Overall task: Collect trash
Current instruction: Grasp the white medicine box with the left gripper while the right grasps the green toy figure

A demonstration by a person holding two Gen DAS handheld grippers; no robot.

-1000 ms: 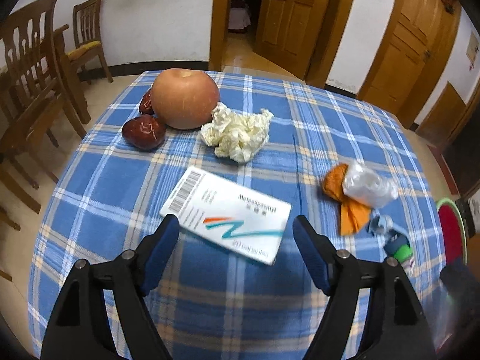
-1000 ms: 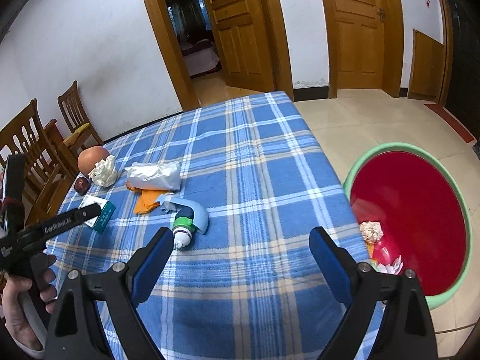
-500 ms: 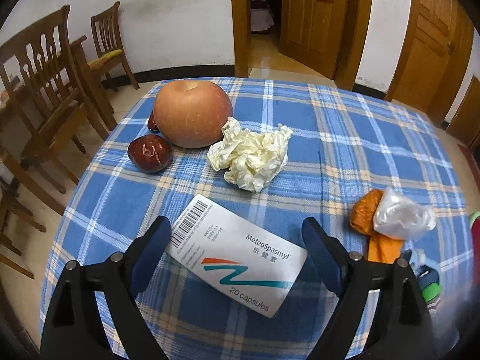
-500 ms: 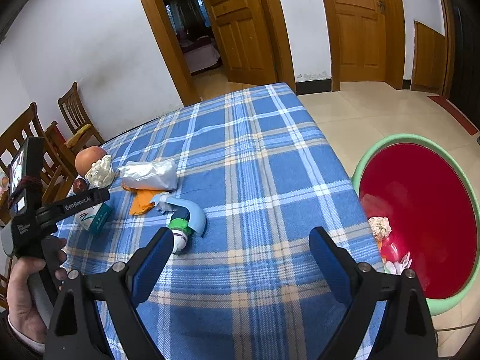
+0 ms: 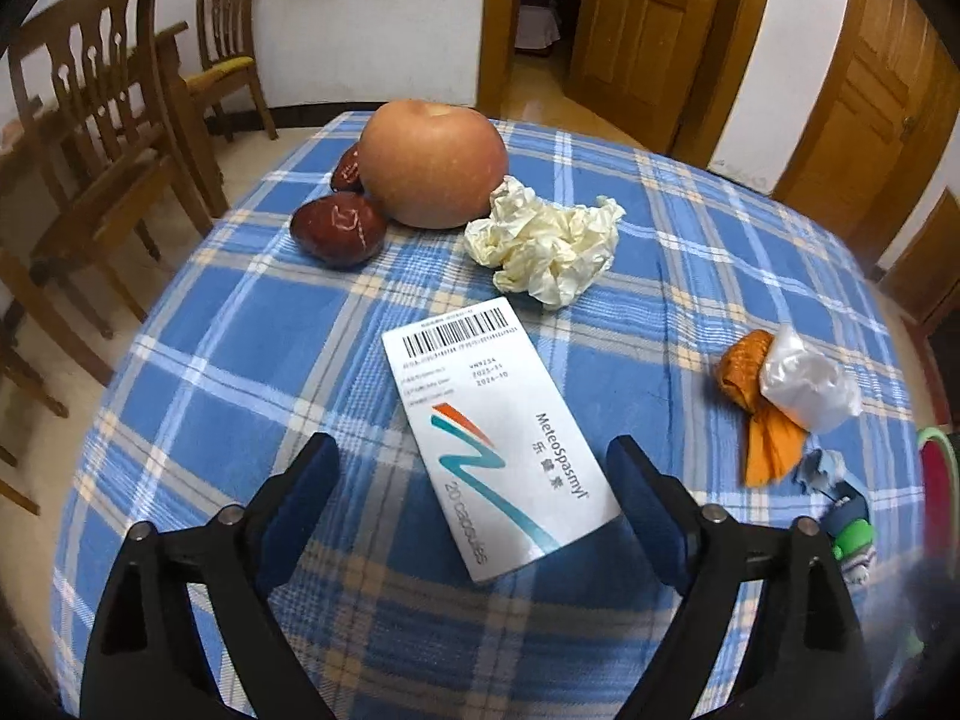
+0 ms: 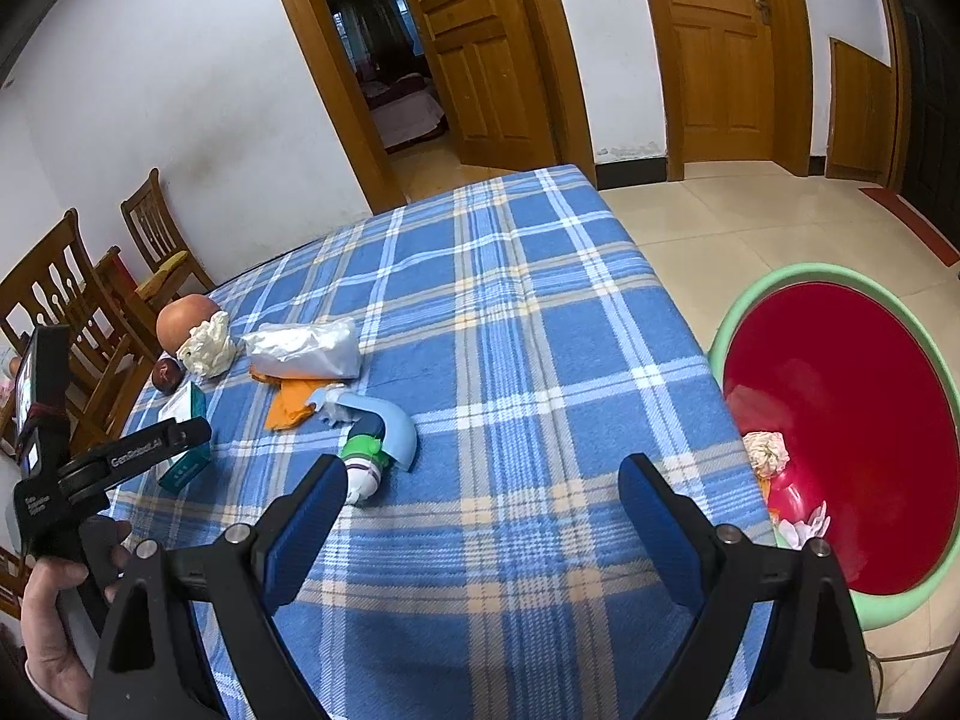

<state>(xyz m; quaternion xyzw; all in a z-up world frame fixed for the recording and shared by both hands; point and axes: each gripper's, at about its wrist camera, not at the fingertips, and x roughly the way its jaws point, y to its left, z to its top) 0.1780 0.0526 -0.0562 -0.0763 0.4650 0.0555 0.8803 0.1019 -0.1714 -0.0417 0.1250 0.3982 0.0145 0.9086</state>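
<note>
A white medicine box (image 5: 498, 426) lies flat on the blue plaid tablecloth (image 5: 240, 420). My left gripper (image 5: 474, 450) hovers right over the box's near end, its jaws closing with the box between them; the pads do not press on it. Beyond the box sits a crumpled tissue (image 5: 543, 246), and to the right lie an orange peel (image 5: 762, 420), a clear plastic bag (image 5: 804, 384) and a small bottle in a blue wrapper (image 6: 375, 432). My right gripper (image 6: 483, 468) stands open over bare cloth near the table's front, just beside the bottle.
An apple (image 5: 432, 165) and two red dates (image 5: 339, 231) rest at the far left of the table. A red basin with a green rim (image 6: 780, 276) stands on the floor to the right, holding some trash. Wooden chairs (image 5: 90, 150) stand left of the table.
My left gripper has dropped and swung toward the medicine box, which now lies lengthwise between its jaws. The right gripper has kept still.
</note>
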